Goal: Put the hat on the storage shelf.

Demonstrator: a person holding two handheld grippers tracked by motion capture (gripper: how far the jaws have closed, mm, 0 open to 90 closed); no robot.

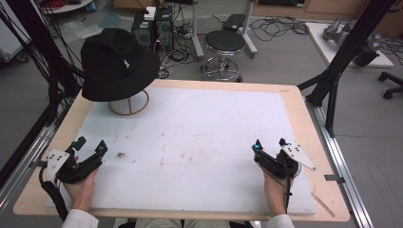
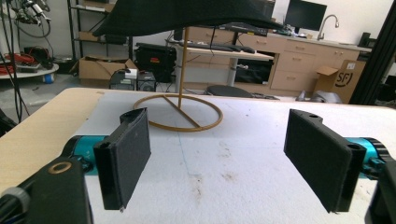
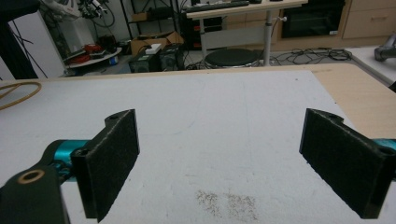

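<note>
Seen from the high view, a wooden bench point(image 1: 304, 114) carries a white foam sheet point(image 1: 190, 142) marked by faint scuffs and a small dark speck near my left side. Beyond the far edge lie a grey floor, a black round stool point(image 1: 224, 42), two computer towers point(image 1: 154, 26) and loose cables. At the far left corner of the sheet stands a wire hat stand point(image 1: 129, 105) with a ring base, and a black bucket hat point(image 1: 118, 64) sits on top of it. In the left gripper view the ring base point(image 2: 180, 113) and its upright rod stand straight ahead of my jaws, well apart from them, with the hat brim point(image 2: 187, 16) overhead. My left claw point(image 1: 90, 148) rests low at the near left of the sheet, jaws spread wide and holding nothing, pointing toward the stand. My right claw point(image 1: 270, 145) rests at the near right, likewise spread wide with only bare foam between its pads point(image 3: 114, 154). Both forearms enter from the near edge in white sleeves.
</note>
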